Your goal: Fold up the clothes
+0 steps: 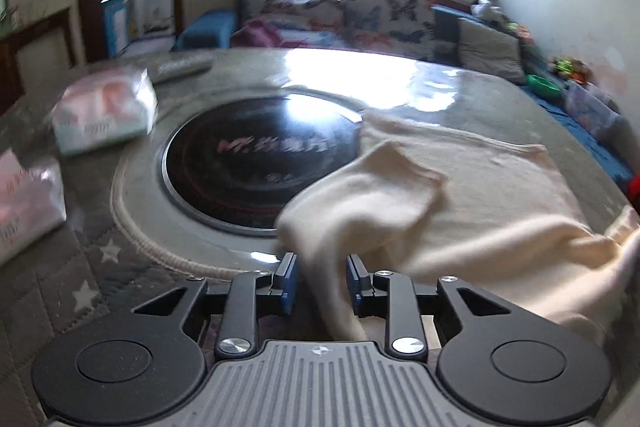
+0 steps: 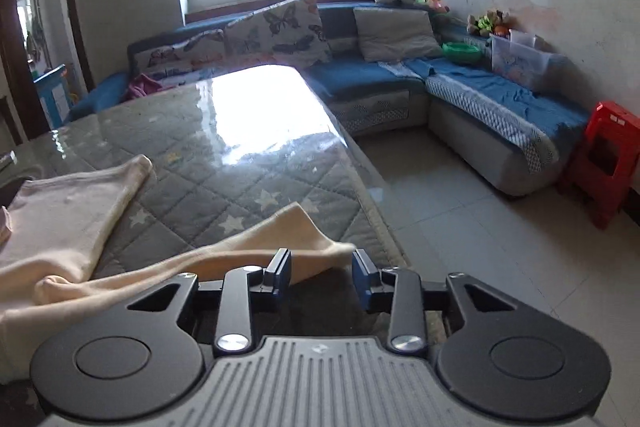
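A cream garment (image 1: pixel 480 195) lies spread on the grey quilted table (image 1: pixel 92 267), right of its middle. One raised fold of it (image 1: pixel 372 187) runs down between the fingers of my left gripper (image 1: pixel 322 279). The jaws stand apart and the left pad is clear of the cloth, so the gripper is open. In the right wrist view the same garment (image 2: pixel 60 211) lies at the left. A long cream end of it (image 2: pixel 256 243) reaches toward my right gripper (image 2: pixel 322 273). That gripper is open, with the cloth's tip lying just past its fingers near the table's right edge.
A round black cooktop (image 1: pixel 256 163) is set into the table. Two tissue packs (image 1: pixel 104 111) (image 1: pixel 24 203) and a remote (image 1: pixel 184 65) lie at the left. Beyond the table stand a blue sofa (image 2: pixel 400 75) with cushions and a red stool (image 2: pixel 604 163) on the tiled floor.
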